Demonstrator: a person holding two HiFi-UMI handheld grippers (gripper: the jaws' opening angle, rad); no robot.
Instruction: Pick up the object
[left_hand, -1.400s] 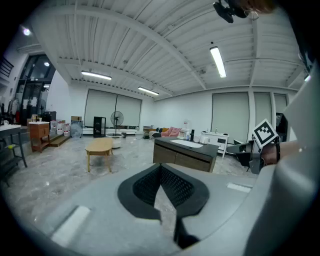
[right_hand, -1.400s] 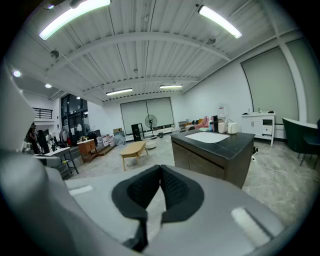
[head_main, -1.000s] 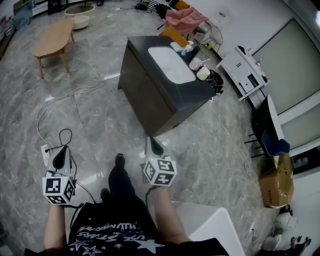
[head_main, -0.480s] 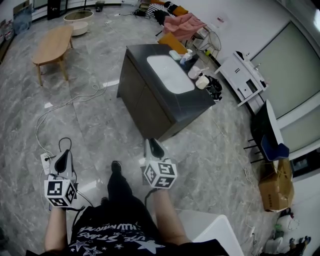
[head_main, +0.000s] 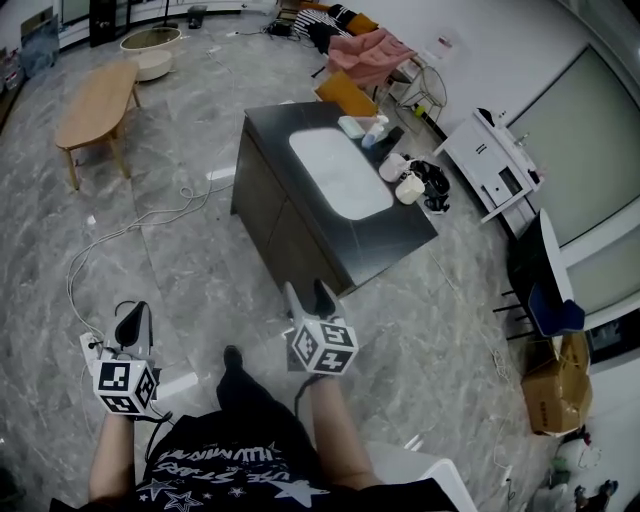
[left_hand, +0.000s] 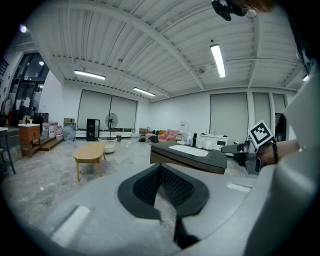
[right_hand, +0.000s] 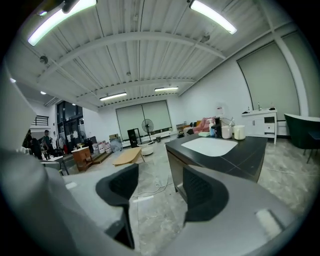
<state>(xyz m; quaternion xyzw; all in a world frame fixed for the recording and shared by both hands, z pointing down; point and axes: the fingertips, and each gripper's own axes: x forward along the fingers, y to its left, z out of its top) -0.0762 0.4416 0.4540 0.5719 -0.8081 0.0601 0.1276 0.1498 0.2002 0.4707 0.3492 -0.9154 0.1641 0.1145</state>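
Which of the small things on the worktop is the one to pick up, we cannot tell. They stand in a row along its far edge: a pale dish, a bottle, two white mugs and a black bundle. The mugs and the bottle stand upright. The row runs the same way as the worktop's long side, from upper left to lower right in the head view. A white rectangular mat lies flat just beside them, its long axis along that same line.

Our right claw is held in the air near the worktop's nearest corner, well apart from the row. It points toward the worktop, its jaws are opening, and only floor shows between them. Our left claw hangs farther left over the floor. Its pads are pressed together at the tips, with nothing in them.

A white cable trails across the marble floor below it. Beyond stand a wooden table, a white cabinet and a cardboard box.
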